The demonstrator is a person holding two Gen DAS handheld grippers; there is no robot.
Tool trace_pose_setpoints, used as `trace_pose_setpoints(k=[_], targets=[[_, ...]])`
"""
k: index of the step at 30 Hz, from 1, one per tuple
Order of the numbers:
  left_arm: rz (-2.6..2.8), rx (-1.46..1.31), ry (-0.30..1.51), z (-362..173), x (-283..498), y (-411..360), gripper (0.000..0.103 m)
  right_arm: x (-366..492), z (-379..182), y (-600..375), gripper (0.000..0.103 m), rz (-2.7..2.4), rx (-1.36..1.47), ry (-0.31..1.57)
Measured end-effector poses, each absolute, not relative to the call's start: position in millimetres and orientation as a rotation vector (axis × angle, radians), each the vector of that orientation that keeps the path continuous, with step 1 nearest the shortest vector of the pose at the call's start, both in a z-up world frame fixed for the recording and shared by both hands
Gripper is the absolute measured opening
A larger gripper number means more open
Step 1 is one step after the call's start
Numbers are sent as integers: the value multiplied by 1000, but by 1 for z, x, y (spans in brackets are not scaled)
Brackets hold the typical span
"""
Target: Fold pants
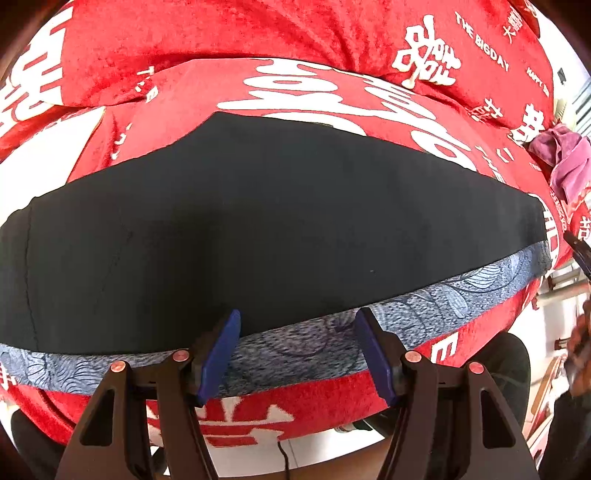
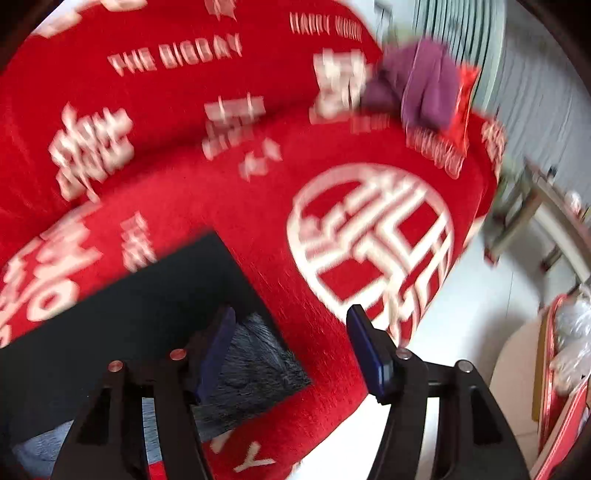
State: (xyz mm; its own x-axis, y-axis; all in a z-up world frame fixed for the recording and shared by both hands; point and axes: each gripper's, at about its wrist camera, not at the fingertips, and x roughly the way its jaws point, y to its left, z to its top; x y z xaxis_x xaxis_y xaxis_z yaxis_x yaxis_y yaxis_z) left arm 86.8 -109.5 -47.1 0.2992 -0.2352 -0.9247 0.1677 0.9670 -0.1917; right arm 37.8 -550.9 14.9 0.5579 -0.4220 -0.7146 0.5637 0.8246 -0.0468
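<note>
While the black pants (image 1: 258,229) are lying spread flat on a red blanket (image 1: 229,33), their grey patterned waistband (image 1: 295,350) is being shown along the near edge. "THE BIGDAY" is being displayed in white letters on the blanket, among large white characters. A purple cloth (image 2: 424,85) is being seen at the far right. The left gripper (image 1: 299,354) is being held spread just above the waistband, pinching nothing. The right gripper (image 2: 291,350) is being held spread over the pants' right corner.

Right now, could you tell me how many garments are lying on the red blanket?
2: the black pants spread flat near the blanket's front edge, and a crumpled purple garment at the far right corner. Others may lie outside the views.
</note>
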Motion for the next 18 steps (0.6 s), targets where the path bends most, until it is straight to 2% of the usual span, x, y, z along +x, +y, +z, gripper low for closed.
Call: trace_pose_setpoints(k=[3,6,9,13,14,15,18], targets=[[-278,-13,1235,-53,86,-123,66,35,16,-479,68,-256,171,823],[-277,33,1210,-55,84,-128,66,40,-5,-397,68,4,62,911],[-271,31,1210,-54,83,-120,66,46,-26,-358,68,37,-93,948],[-234,-19,1218,-53,86,-101,66,55,-36,-415,73,-69,30,995],[-223,-36,1219,-53,87,-95,66,56,-37,-433,78,-134,40,1007],[-212,-50,1222,-54,88,-91,66,54,-40,-460,87,-206,75,1023],[-194,-61,1224,-51,93,-87,66,45,-45,-527,92,-287,261,1048]])
